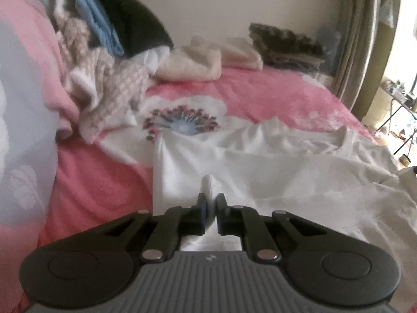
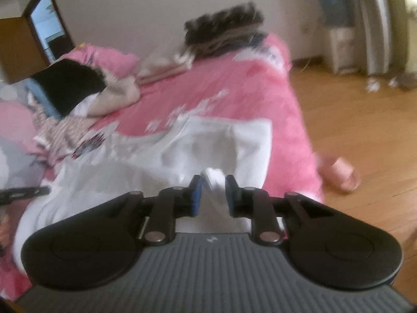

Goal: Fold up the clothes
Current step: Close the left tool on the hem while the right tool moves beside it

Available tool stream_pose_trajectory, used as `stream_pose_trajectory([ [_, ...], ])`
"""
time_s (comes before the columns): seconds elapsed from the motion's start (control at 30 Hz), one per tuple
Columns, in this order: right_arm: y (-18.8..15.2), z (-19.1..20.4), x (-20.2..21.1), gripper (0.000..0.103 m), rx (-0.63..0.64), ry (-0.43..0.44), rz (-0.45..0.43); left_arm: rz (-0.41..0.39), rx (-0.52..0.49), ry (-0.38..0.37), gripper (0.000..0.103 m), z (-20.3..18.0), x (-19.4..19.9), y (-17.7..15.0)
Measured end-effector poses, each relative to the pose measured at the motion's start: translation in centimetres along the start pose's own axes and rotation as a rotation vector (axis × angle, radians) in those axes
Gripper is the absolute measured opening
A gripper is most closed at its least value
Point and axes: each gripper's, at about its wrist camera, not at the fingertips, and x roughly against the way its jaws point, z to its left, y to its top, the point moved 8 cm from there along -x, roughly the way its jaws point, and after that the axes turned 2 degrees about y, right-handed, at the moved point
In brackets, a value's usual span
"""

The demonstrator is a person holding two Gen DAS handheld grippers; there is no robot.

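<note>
Both grippers — left gripper (image 1: 210, 210), right gripper (image 2: 210, 195) — pinch the white shirt (image 1: 286, 172), spread mid-bed, unfolded. Folded stacks (image 1: 234, 54) sit at twelve o'clock (loose pile (image 1: 104, 60) at ten) — partway done.

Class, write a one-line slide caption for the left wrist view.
Left gripper pinches a fold of the white garment spread on the pink bedspread, unfolded clothes heaped behind.

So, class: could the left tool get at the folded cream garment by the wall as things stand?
Probably not yet: the left tool is shut on the white shirt, though bare bedspread leads to the folded cream garment.
</note>
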Motion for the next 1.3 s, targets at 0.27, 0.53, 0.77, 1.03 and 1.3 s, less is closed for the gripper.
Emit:
stream_pose_trajectory([
  [0.27,1.1,14.5,-2.7,0.044,0.428,0.353,0.147,-0.083,-0.062,-0.016,0.008,-1.1,2.5,0.4],
  [0.53,-1.9,26.7,-13.2,0.049,0.869,0.537,0.327,-0.137,-0.106,-0.035,0.008,-1.4,3.9,0.6],
  [0.77,-4.5,31.1,-16.6,0.046,1.032,0.689,0.412,-0.135,-0.214,-0.028,0.008,-2.1,3.9,-0.3],
  [1.03,-6.8,31.3,-15.6,0.003,1.148,0.697,0.331,-0.08,-0.324,-0.04,0.012,-3.1,3.0,-1.9],
  [1.3,-7.8,31.0,-13.9,0.002,1.339,0.661,0.167,-0.067,-0.498,-0.012,0.053,-5.2,3.1,-3.3],
])
